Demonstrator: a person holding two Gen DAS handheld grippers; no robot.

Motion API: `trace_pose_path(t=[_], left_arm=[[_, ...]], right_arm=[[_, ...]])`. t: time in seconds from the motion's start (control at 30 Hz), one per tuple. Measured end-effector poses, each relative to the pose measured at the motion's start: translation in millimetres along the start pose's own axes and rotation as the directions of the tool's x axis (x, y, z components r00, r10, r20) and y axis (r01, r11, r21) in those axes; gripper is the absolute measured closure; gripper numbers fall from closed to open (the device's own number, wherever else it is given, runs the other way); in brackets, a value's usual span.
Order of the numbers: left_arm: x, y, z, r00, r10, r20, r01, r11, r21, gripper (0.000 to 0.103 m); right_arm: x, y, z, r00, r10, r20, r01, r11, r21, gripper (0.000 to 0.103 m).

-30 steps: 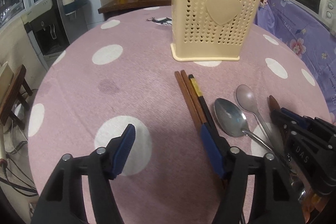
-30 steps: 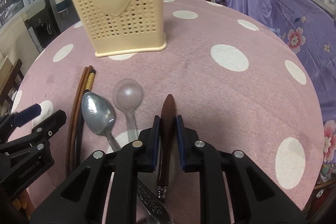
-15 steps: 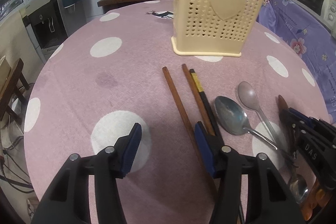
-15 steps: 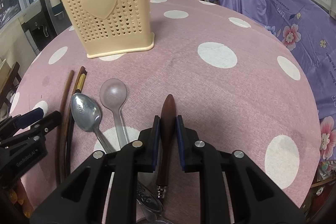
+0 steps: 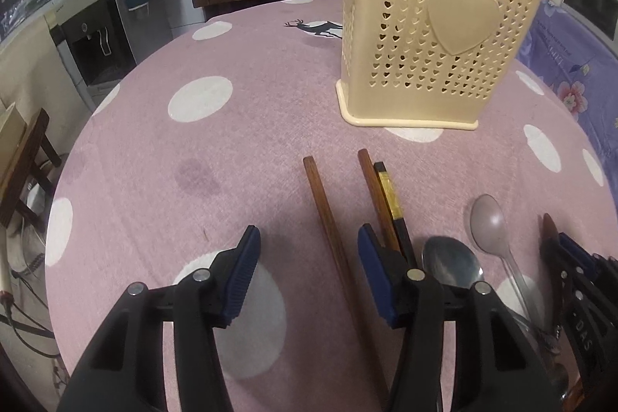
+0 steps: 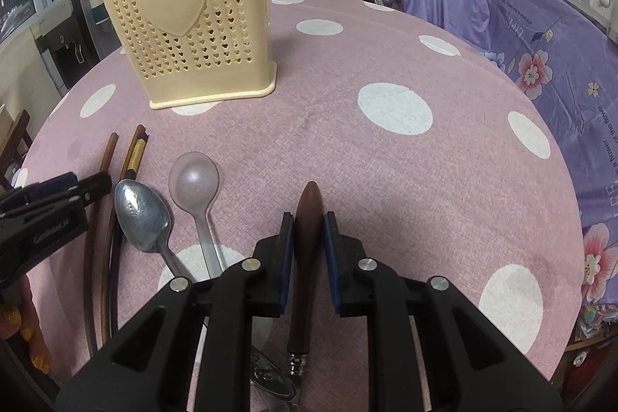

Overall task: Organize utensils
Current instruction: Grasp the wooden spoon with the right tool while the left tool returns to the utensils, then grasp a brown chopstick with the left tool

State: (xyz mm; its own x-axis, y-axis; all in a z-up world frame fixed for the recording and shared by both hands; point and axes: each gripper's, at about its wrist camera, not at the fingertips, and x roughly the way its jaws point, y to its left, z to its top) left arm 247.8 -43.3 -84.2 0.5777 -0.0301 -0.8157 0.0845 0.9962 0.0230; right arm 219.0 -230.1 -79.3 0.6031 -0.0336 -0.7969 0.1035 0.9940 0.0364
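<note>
Counter (image 6: 386, 180), round, under a pink cloth with white dots — contents as I see them through both wrist cameras.

Utensil holder (image 5: 436, 37): cream plastic, perforated with small hearts, upright at the far side; a few handles stick up from it.

Brown chopstick (image 5: 328, 226): lies alone, between the jaws of my left hand-held gripper (image 5: 307, 265). Those jaws stand apart, untouched by the stick; they have just been closing partway.

Second brown chopstick (image 5: 376, 195) and black chopstick with gold band (image 5: 392, 203): side by side, just right of the left gripper's right finger.

Metal spoon (image 6: 143, 215) and translucent spoon (image 6: 195, 180): next to each other, bowls toward the holder.

Brown-handled knife (image 6: 307, 250): handle clamped between the pads of my right hand-held gripper (image 6: 309, 226) — clenched on it, low over the cloth.
</note>
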Motion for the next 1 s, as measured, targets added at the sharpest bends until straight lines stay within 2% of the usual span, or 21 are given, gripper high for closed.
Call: trace_pose_path(t=[0.1,0.17,0.27,0.47,0.73,0.87,1.0], left_arm=[[1.9,-1.6,4.5,1.0,-0.001,0.007,0.001,1.0,-0.011,0.065],[1.5,-1.9,5.5,1.0,0.005,0.01,-0.005,1.0,-0.006,0.082],[1.6,-2.1,6.5,1.0,0.002,0.011,-0.002,1.0,-0.005,0.091],[4.7,-3.6,11.0,1.0,-0.006,0.012,0.006,1.0,0.004,0.092],[7.6,-2.2,17.5,0.999,-0.044,0.012,0.044,0.999,-0.015,0.094],[-5.7,0.5,21.5,0.997,-0.051,0.061,0.053,0.998,-0.019,0.094],[-38.3,10.8,32.3,0.984,-0.084,0.154,0.091,0.995,-0.04,0.094]], right_arm=[[0.6,-1.1,0.9,1.0,0.01,0.0,-0.01,1.0,-0.008,0.086],[0.4,-2.1,1.3,1.0,0.018,-0.004,-0.018,1.0,-0.013,0.086],[0.3,-6.9,2.8,0.999,0.039,-0.004,-0.039,0.999,0.002,0.087],[-8.8,-17.2,8.1,0.995,0.092,0.038,-0.093,0.996,0.016,0.087],[-23.0,-35.3,11.5,0.987,0.117,0.106,-0.121,0.992,0.026,0.087],[-36.7,-41.8,13.8,0.98,0.127,0.154,-0.131,0.991,0.02,0.087],[-61.6,-51.4,21.4,0.964,0.132,0.232,-0.141,0.99,0.022,0.087]])
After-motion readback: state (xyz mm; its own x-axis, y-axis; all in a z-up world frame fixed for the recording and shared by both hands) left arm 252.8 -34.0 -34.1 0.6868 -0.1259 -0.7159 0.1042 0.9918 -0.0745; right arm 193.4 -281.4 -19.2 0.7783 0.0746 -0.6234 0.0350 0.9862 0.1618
